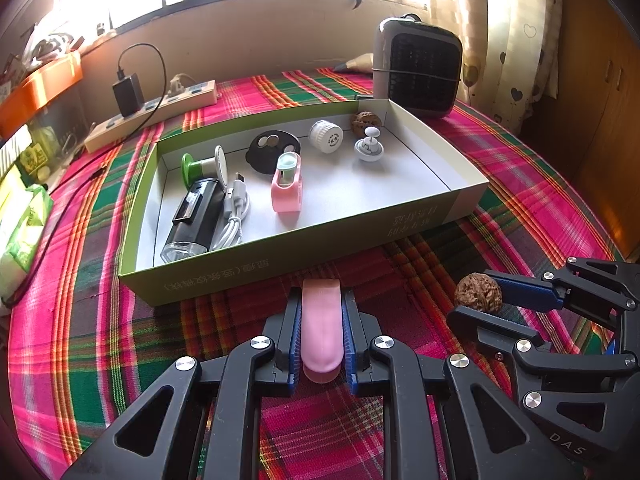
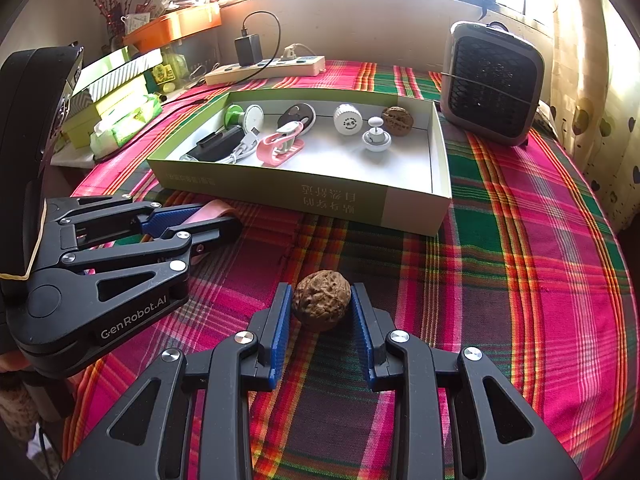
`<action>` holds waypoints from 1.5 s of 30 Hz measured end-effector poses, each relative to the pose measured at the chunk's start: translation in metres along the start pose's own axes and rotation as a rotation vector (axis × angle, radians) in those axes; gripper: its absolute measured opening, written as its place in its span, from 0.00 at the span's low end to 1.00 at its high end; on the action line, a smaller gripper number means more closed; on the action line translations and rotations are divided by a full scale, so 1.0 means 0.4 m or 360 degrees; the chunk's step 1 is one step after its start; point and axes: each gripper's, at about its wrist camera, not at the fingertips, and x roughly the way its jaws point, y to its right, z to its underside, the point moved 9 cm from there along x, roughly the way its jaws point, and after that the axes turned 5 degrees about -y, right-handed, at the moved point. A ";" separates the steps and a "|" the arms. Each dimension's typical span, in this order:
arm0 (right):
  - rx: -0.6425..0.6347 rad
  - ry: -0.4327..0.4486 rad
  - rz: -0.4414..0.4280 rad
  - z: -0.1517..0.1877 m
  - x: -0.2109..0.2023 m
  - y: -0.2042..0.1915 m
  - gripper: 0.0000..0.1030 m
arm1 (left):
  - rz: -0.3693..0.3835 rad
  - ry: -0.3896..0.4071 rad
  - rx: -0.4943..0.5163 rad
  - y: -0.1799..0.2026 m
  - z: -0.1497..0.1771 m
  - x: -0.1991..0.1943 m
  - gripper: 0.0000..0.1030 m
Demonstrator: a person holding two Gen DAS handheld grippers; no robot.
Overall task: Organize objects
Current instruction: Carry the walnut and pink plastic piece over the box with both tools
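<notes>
My left gripper (image 1: 321,300) is shut on a pink rounded piece (image 1: 321,332), just in front of the green cardboard box (image 1: 256,272); it also shows in the right wrist view (image 2: 224,216) with the pink piece (image 2: 212,210). My right gripper (image 2: 321,294) is shut on a brown walnut (image 2: 321,300) over the plaid cloth; the left wrist view shows it (image 1: 474,298) holding the walnut (image 1: 478,292). The box holds a pink clip holder (image 1: 287,188), a black device (image 1: 196,216), a white cable (image 1: 234,216), a white cap (image 1: 326,136), a second walnut (image 1: 365,122) and other small items.
A grey fan heater (image 1: 418,66) stands behind the box's right end. A power strip with a black charger (image 1: 152,114) lies at the back left. Tissue packs and boxes (image 2: 116,120) are stacked at the left. The plaid cloth (image 2: 520,260) covers the surface.
</notes>
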 end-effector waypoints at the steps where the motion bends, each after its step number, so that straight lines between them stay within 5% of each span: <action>1: 0.0000 0.0000 0.0002 0.000 0.000 0.000 0.30 | 0.0001 0.0000 -0.0001 0.000 0.000 0.000 0.15; 45: 0.0032 0.0169 -0.0009 -0.069 -0.068 0.016 0.27 | 0.0039 0.0119 -0.0057 -0.012 -0.047 -0.074 0.15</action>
